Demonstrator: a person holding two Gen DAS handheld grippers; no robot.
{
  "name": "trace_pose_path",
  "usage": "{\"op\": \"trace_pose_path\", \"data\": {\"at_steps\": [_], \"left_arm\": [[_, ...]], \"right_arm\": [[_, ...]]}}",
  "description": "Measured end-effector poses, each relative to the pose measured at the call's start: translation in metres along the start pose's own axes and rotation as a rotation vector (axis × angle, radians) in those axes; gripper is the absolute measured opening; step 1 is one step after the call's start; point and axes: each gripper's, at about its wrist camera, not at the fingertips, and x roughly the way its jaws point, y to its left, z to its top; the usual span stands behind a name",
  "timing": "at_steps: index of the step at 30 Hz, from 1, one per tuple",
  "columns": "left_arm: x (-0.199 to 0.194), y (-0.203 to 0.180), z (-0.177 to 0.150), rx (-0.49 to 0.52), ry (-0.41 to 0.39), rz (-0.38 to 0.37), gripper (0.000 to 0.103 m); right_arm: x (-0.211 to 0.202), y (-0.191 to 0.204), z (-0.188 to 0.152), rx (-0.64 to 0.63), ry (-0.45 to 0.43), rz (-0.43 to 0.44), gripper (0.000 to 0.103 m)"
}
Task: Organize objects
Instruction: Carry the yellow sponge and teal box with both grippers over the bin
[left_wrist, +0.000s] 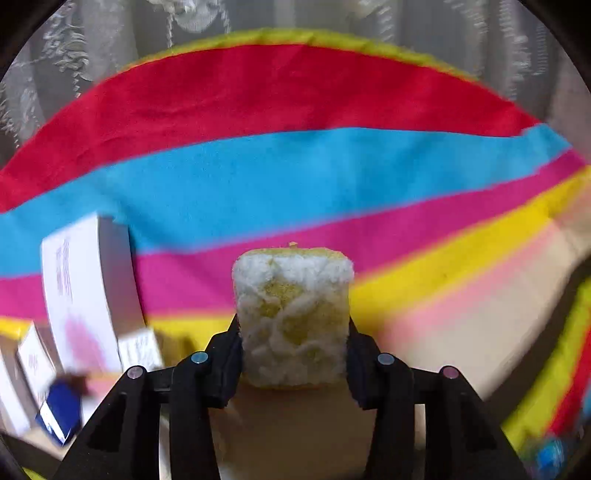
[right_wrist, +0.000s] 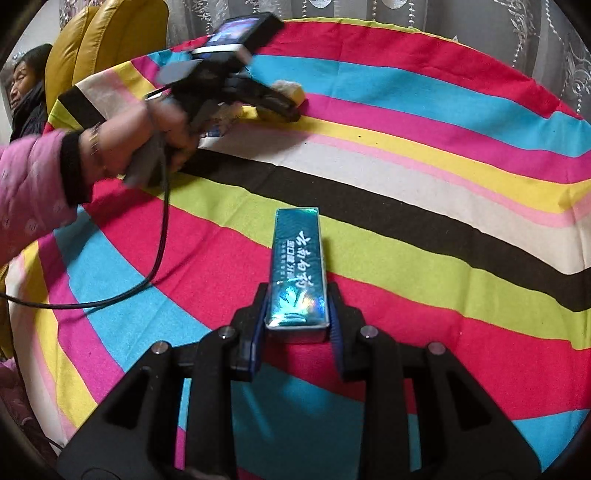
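Observation:
A worn yellow-and-white sponge (left_wrist: 291, 295) stands on end on the striped tablecloth (left_wrist: 280, 177), and my left gripper (left_wrist: 293, 326) is shut on its lower sides. The right wrist view shows that same left gripper (right_wrist: 282, 109) far off, held by a hand in a pink sleeve (right_wrist: 33, 188), with the sponge (right_wrist: 291, 89) at its tip. My right gripper (right_wrist: 298, 295) is shut on a shiny teal box (right_wrist: 297, 251) with white lettering. The box points away from me just above the cloth.
Several white boxes (left_wrist: 81, 280) and a dark blue box (left_wrist: 59, 410) crowd the left of the left wrist view. A black cable (right_wrist: 159, 240) trails over the cloth (right_wrist: 443, 206). A yellow chair (right_wrist: 110, 40), lace curtains (right_wrist: 480, 18) and a seated person (right_wrist: 26, 92) lie beyond the table.

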Motion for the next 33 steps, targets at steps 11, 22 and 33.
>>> {"op": "trace_pose_path", "data": {"at_steps": [11,22,33], "left_arm": [[-0.119,0.004,-0.149,0.105,0.068,-0.010,0.048],[-0.122,-0.001,-0.151,0.032,0.012,-0.027,0.054],[-0.123,0.000,-0.148,0.016,0.008,-0.023,0.051]], "right_arm": [[0.005,0.016,0.001,-0.050,0.016,-0.037,0.066],[0.012,0.021,0.010,-0.022,0.004,-0.089,0.036],[0.012,0.016,0.011,0.003,0.003,-0.077,0.034]]}}
